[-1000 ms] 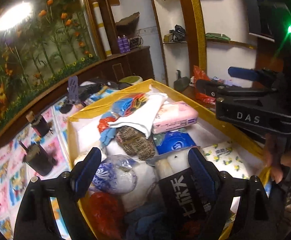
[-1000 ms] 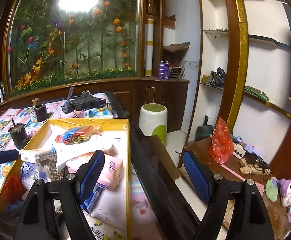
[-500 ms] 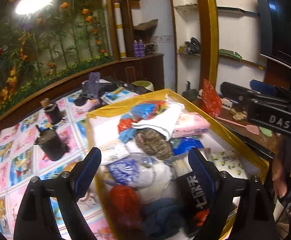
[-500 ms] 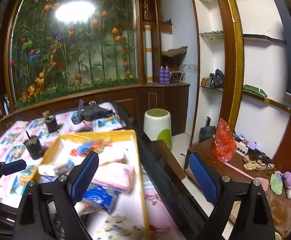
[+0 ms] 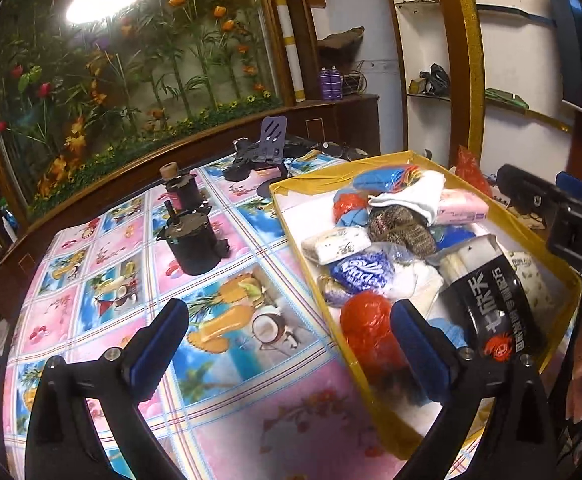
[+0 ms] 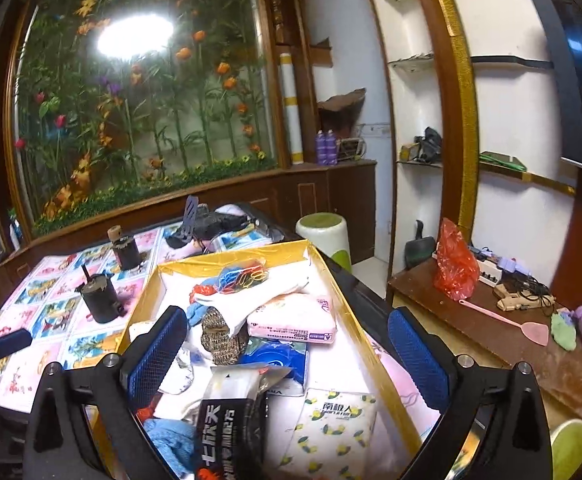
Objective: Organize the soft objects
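Behind the table runs a curved wooden-framed glass panel point(image 5: 131, 68) backed with artificial flowers and bamboo, with a bright lamp reflected in it. Your table carries a pink and blue fruit-print cloth point(image 5: 219, 344).

On the cloth:
- Yellow-rimmed box point(image 5: 311, 268), open-topped, white inside, at the table's right edge.
- Two dark cylindrical pots point(image 5: 193, 244), each with a stem on top, left of the box and well apart from it.
- Purple phone stand point(image 5: 273, 136) at the far end, among dark clutter.

In the box, heaped and touching one another:
- Pink tissue pack point(image 6: 291, 320), towards the far right side.
- White cloth point(image 6: 259, 292), draped over a brown knitted item point(image 6: 219, 332).
- Blue tissue pack point(image 6: 279, 360), just under the pink one.
- Black packet point(image 6: 231, 432) with white lettering, at the near end.
- White pack with yellow lemon print point(image 6: 331, 436), beside the black packet.
- Red plastic bag point(image 5: 367, 328), balled, by the near left wall.
- Blue and white wrapped pack point(image 5: 361, 276), just beyond the red bag.

Your grippers:
- Left gripper point(image 5: 287, 344): jaws just opened wider, now spread apart and holding nothing; it hangs over the box's left wall, one finger above the cloth, one above the red bag.
- Right gripper point(image 6: 287, 356): jaws just opened wider, also fully apart and holding nothing, above the box's near end.
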Demonstrator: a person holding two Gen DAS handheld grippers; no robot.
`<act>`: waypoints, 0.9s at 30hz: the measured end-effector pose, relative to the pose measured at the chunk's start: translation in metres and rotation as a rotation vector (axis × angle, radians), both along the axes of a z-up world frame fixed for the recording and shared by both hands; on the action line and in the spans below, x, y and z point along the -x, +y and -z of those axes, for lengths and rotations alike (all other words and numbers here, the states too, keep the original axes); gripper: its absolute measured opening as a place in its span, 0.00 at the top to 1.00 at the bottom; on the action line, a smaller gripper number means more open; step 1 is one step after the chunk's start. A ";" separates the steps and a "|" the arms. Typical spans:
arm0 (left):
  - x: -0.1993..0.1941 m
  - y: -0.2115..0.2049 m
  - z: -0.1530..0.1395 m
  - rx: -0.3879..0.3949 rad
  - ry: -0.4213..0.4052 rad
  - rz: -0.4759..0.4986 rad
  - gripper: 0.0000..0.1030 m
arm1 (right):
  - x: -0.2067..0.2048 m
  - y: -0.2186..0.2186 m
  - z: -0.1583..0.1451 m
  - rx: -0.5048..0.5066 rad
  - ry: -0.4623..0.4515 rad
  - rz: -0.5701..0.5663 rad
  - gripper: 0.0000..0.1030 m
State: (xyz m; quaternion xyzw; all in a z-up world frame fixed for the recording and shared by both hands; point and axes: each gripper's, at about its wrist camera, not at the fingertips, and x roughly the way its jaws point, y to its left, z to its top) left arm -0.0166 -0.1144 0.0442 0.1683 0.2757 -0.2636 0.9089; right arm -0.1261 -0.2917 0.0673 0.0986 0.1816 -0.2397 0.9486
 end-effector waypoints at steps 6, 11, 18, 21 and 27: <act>0.002 0.007 -0.008 0.026 0.032 0.012 0.00 | 0.005 0.003 0.001 0.005 -0.030 0.033 0.01; -0.005 -0.002 -0.004 -0.048 0.070 -0.025 0.00 | 0.003 0.002 0.001 0.008 -0.025 0.030 0.01; -0.007 -0.003 0.000 -0.063 0.074 -0.039 0.00 | 0.004 -0.002 0.002 -0.003 -0.035 0.025 0.01; -0.006 -0.006 0.002 -0.076 0.082 -0.027 0.00 | 0.004 -0.003 0.003 -0.007 -0.033 0.025 0.01; -0.005 -0.009 0.004 -0.090 0.090 -0.017 0.00 | 0.005 -0.004 0.003 -0.007 -0.040 0.027 0.01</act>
